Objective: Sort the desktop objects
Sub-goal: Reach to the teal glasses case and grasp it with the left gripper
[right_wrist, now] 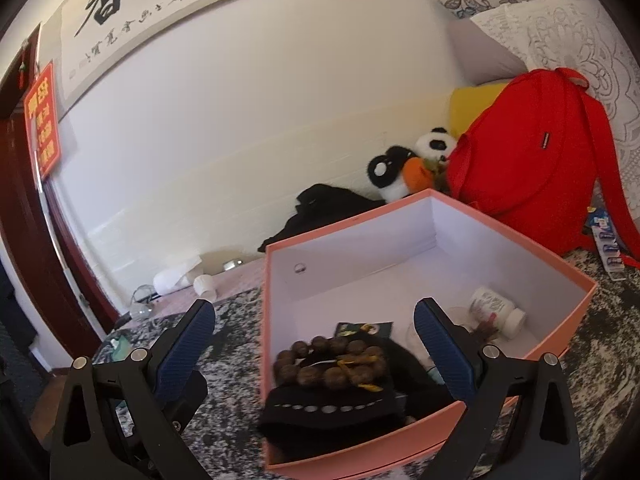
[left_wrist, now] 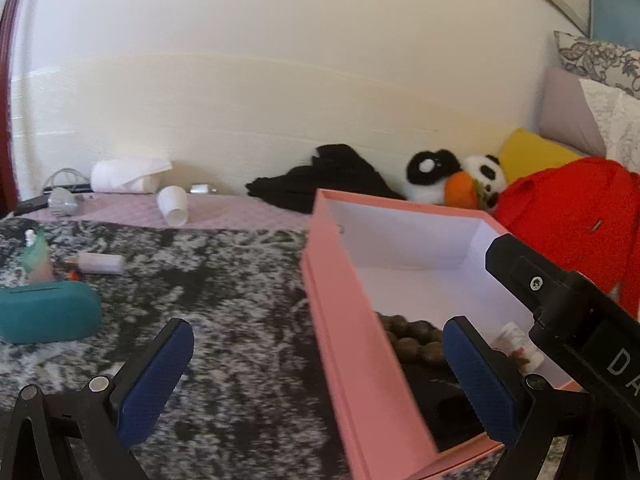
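A: Since the mottled black-and-white cover (left_wrist: 240,320) runs back to a white wall (left_wrist: 280,60), where's the pink box (right_wrist: 280,280)?
B: Right side, bead bracelet (right_wrist: 332,364) inside. Left gripper (left_wrist: 316,360) straddles its near wall, right gripper (right_wrist: 316,332) too, both spread wide, gripping nothing

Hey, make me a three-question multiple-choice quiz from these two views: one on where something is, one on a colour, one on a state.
1. Where are the wooden beads?
A. in the pink box
B. on the backpack
C. beside the paper cup

2. What colour is the backpack?
A. teal
B. red
C. yellow

3. How is the right claw?
A. shut on the beads
B. shut, empty
C. open

Answers: 1 A, the beads lie inside the box walls; 2 B, it is plainly red; 3 C, the fingers stand wide apart, holding nothing.
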Motion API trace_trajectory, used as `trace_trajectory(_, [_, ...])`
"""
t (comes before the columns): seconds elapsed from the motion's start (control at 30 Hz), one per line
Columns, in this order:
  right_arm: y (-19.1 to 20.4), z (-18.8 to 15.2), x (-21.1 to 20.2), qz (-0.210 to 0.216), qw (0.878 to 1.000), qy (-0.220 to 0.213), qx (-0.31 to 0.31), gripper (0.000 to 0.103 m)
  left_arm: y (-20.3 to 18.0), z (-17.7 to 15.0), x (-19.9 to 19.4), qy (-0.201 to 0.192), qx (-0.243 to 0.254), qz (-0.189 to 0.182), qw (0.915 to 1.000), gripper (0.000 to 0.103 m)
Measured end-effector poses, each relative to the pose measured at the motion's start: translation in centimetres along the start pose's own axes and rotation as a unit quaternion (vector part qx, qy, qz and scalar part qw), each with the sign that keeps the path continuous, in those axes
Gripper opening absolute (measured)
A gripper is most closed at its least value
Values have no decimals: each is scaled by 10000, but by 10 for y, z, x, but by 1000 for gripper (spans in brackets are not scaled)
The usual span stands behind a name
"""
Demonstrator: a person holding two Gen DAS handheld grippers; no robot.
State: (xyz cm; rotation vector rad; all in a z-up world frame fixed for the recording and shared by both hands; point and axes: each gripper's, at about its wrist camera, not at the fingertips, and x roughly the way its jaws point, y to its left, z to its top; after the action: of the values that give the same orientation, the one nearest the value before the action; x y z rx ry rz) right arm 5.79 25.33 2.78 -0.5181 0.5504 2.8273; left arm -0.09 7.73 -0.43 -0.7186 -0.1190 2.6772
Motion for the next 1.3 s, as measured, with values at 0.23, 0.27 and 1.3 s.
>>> trace_trajectory(0.23, [32, -14, 10, 223, 9997, 134, 4, 102, 34, 0, -9, 25, -39, 317, 9995, 102])
trace_trajectory(0.27, [38, -17, 12, 255, 9995, 168, -13, 102, 43, -1, -10, 40, -71, 390, 9992, 102])
trace_trajectory(1.3, [154, -106, 39, 1626, 9710, 1136, -1335, 102, 285, -2, 115, 935, -819, 2062, 9706, 102])
